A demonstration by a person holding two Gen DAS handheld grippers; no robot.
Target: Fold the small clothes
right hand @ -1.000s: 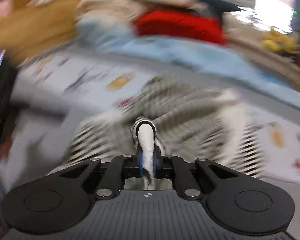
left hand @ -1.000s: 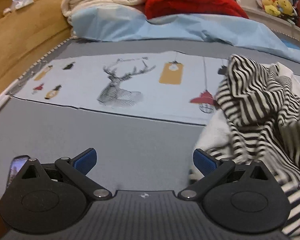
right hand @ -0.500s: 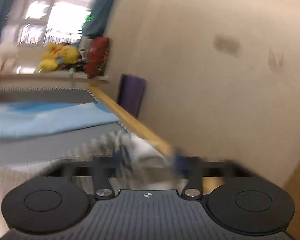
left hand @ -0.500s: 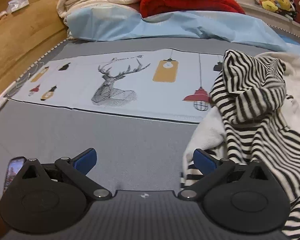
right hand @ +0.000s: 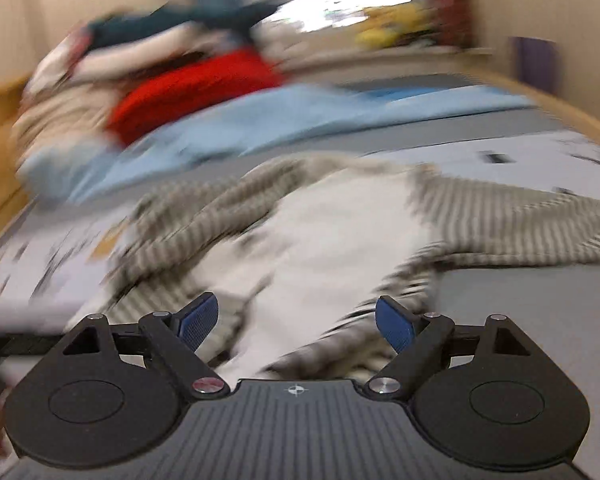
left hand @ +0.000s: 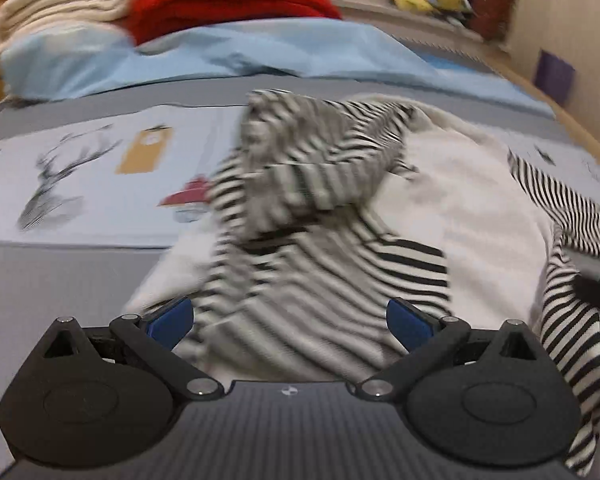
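Left wrist view shows the left gripper (left hand: 288, 320) with jaws wide apart over the striped garment (left hand: 312, 264), nothing pinched. The right gripper (right hand: 296, 318) has just been opening its jaws; the blurred garment lies under and between them, not pressed. The garment lies crumpled on the grey bedcover (left hand: 72, 280), near the blue sheet (left hand: 236, 56).

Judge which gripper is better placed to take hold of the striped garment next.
Left, probably. The left gripper is open with the striped garment between its fingers; the right gripper, jaws just opened, looks similar but blurred.
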